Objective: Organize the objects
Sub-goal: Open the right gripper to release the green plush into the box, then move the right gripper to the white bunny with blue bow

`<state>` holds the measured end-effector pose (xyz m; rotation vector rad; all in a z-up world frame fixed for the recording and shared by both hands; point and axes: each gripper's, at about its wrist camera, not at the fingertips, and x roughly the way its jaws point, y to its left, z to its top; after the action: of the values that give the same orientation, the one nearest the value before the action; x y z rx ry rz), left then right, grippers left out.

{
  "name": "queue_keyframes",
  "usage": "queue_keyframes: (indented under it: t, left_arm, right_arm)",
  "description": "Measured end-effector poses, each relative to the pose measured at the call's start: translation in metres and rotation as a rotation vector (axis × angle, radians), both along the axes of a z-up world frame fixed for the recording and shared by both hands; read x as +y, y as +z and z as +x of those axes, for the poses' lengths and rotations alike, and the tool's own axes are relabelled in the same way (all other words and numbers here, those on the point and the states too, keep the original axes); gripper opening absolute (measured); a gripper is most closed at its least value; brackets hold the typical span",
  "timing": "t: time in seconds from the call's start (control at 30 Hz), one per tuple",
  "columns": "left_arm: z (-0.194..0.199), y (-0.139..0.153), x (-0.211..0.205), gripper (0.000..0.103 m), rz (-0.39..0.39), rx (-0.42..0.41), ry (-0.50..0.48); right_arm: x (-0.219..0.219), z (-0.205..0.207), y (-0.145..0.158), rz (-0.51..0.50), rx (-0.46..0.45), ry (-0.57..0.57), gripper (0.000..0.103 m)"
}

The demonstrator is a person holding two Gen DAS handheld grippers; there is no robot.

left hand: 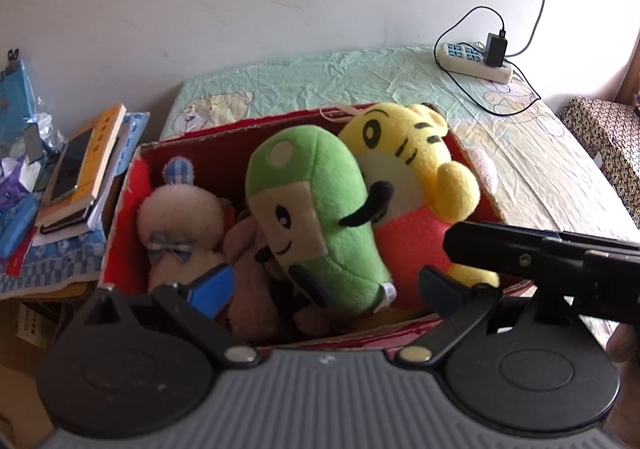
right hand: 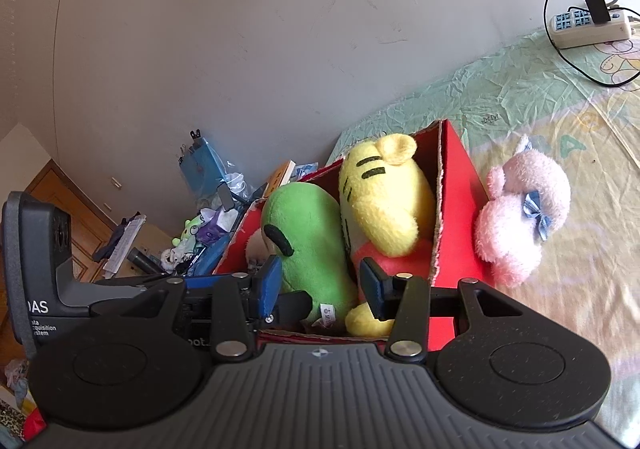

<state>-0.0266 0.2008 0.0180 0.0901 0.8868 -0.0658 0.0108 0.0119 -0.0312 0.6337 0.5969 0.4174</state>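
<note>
A red cardboard box [left hand: 124, 209] [right hand: 456, 185] stands on the bed. In it lie a green plush [left hand: 316, 209] [right hand: 308, 237], a yellow tiger plush [left hand: 416, 185] [right hand: 384, 193], a white plush with a blue bow [left hand: 180, 221] and a brownish plush [left hand: 248, 273]. A pink plush with a blue bow [right hand: 520, 213] lies on the bed just right of the box. My left gripper [left hand: 326, 285] is open over the box's near edge, empty. My right gripper [right hand: 320, 287] is open around the bottoms of the green and yellow plushes, not gripping them.
A green patterned bedsheet [left hand: 320, 77] covers the bed. A white power strip [left hand: 472, 59] [right hand: 588, 25] with a black charger and cable lies at the back right. Books and phones [left hand: 80, 177] are stacked on a cluttered stand left of the box.
</note>
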Motion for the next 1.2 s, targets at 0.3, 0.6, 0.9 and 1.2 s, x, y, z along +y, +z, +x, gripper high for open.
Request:
queue_keyframes:
  t: [0.3,0.6,0.9,1.2]
  left_arm:
    - [-0.012,0.011,-0.032,0.099,-0.014,-0.028,0.003]
    - [-0.011,0.012,-0.065,0.099,-0.067,-0.047,-0.023]
    - [-0.007,0.012,-0.089,0.098,-0.144,-0.07,-0.055]
    - [0.002,0.007,-0.101,0.098,-0.203,-0.054,-0.073]
  right_arm:
    - [-0.035,-0.01,-0.003,0.02,0.012,0.003,0.047]
    - [-0.079,-0.011,-0.018,0.027,0.067,-0.035,0.047]
    - [-0.112,0.004,-0.046,0.045,0.151,-0.06,0.048]
    - [-0.118,0.036,-0.073,0.042,0.221,-0.019,0.048]
